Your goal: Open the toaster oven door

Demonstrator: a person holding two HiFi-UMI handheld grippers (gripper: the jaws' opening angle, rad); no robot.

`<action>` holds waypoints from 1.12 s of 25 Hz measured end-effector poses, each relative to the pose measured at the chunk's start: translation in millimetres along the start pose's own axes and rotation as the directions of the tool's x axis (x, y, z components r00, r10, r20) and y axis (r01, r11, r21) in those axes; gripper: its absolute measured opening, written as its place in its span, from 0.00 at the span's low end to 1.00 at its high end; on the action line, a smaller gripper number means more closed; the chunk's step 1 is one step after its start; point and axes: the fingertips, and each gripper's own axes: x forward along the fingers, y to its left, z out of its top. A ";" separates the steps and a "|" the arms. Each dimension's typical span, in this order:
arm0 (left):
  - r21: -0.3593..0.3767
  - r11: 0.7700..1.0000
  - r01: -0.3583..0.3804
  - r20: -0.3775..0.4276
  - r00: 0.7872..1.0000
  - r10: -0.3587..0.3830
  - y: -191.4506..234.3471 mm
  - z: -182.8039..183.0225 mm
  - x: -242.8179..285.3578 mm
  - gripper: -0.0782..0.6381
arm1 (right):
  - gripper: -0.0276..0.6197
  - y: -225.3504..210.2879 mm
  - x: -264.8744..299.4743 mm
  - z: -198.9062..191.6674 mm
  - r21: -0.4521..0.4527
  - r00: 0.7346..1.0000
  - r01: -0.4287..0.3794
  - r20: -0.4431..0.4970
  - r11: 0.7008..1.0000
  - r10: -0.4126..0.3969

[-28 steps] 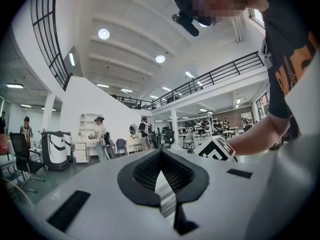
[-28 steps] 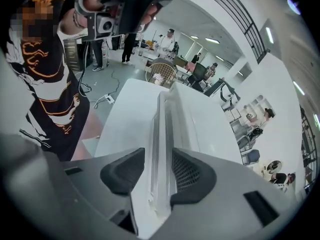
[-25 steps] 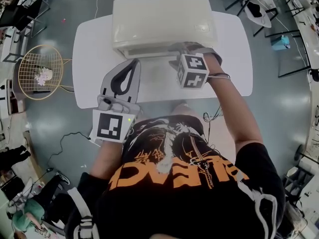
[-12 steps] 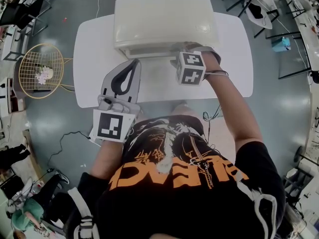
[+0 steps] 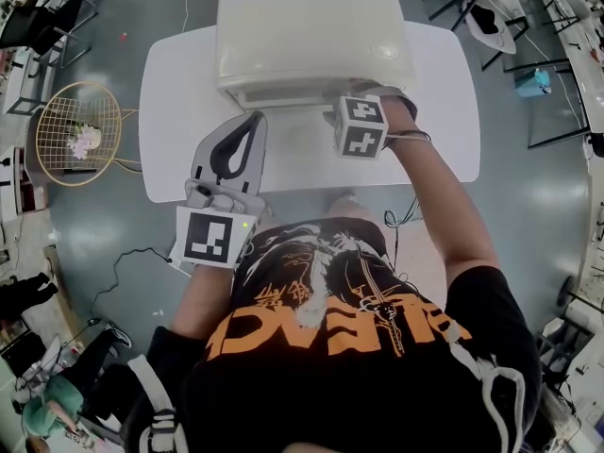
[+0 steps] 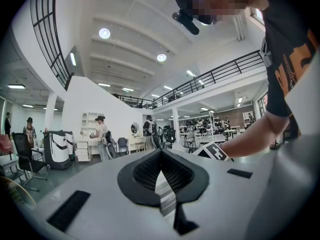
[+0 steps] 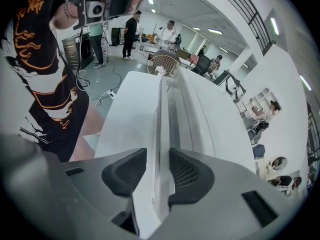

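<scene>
A cream toaster oven [image 5: 311,41] stands at the back of the white table [image 5: 170,111], its door closed. Its handle bar [image 7: 161,134] runs along the top of the door front. My right gripper [image 5: 351,94] is at the right part of that front, and its jaws are closing with the handle between the pads [image 7: 187,171]. A thin gap still shows beside the left pad. My left gripper [image 5: 250,121] hovers over the table's front left, shut with nothing in it, its tips [image 6: 161,156] touching.
A round wire basket chair [image 5: 75,135] stands on the floor left of the table. A cable [image 5: 132,258] trails on the floor near my left side. Chairs and desks stand beyond the table at the top right [image 5: 491,17].
My right gripper has moved a little forward onto the oven's front. The left gripper has stayed where it was.
</scene>
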 end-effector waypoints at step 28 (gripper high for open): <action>0.238 0.942 0.236 -0.283 0.945 -0.165 -4.1 -71.5 24.6 0.27 | 0.27 42.3 -3.1 -0.8 0.024 0.999 -0.033 0.028 0.999 0.032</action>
